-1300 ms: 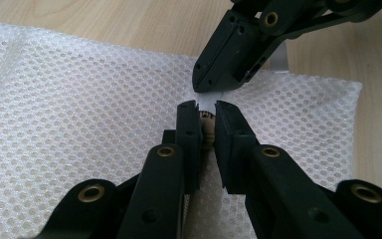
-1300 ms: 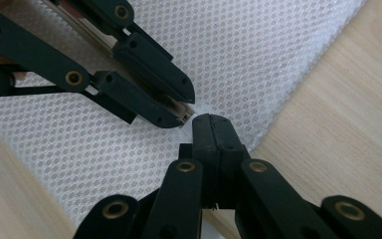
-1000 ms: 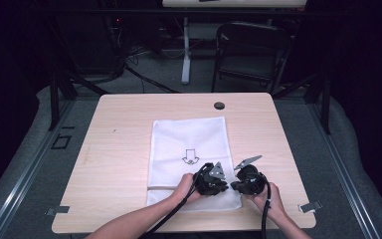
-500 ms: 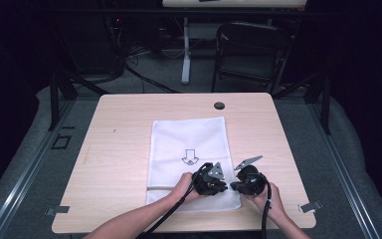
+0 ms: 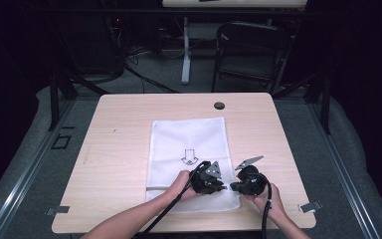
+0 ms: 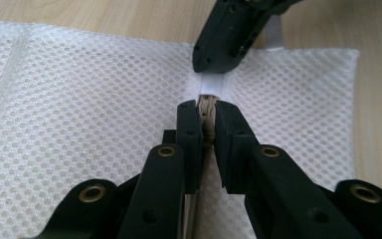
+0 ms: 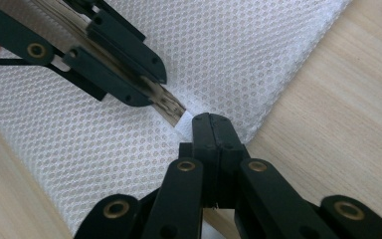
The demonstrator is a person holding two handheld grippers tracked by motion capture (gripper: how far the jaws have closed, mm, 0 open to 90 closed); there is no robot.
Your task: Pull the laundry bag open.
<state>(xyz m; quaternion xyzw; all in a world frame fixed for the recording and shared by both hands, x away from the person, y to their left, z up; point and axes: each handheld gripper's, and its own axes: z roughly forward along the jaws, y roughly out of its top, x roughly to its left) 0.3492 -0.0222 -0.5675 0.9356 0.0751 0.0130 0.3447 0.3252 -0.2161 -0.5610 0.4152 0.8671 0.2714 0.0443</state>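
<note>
A white mesh bag [image 5: 189,139] with a printed arrow lies flat in the middle of the wooden table [image 5: 119,149]. At its near right corner the two grippers meet tip to tip. My left gripper [image 6: 207,107] is shut on a brownish zipper pull [image 6: 207,105] on the bag's seam. My right gripper [image 7: 210,119] is shut on the white fabric tab [image 7: 184,124] at the zipper's end, close to the bag's edge. In the high view the left gripper [image 5: 222,186] and the right gripper [image 5: 233,187] sit side by side, each held in a hand.
A black round grommet [image 5: 220,105] sits at the table's far edge. A dark chair [image 5: 248,50] and a table leg stand beyond it. Metal clips [image 5: 310,206] mark the near corners. Bare wood lies on both sides of the bag.
</note>
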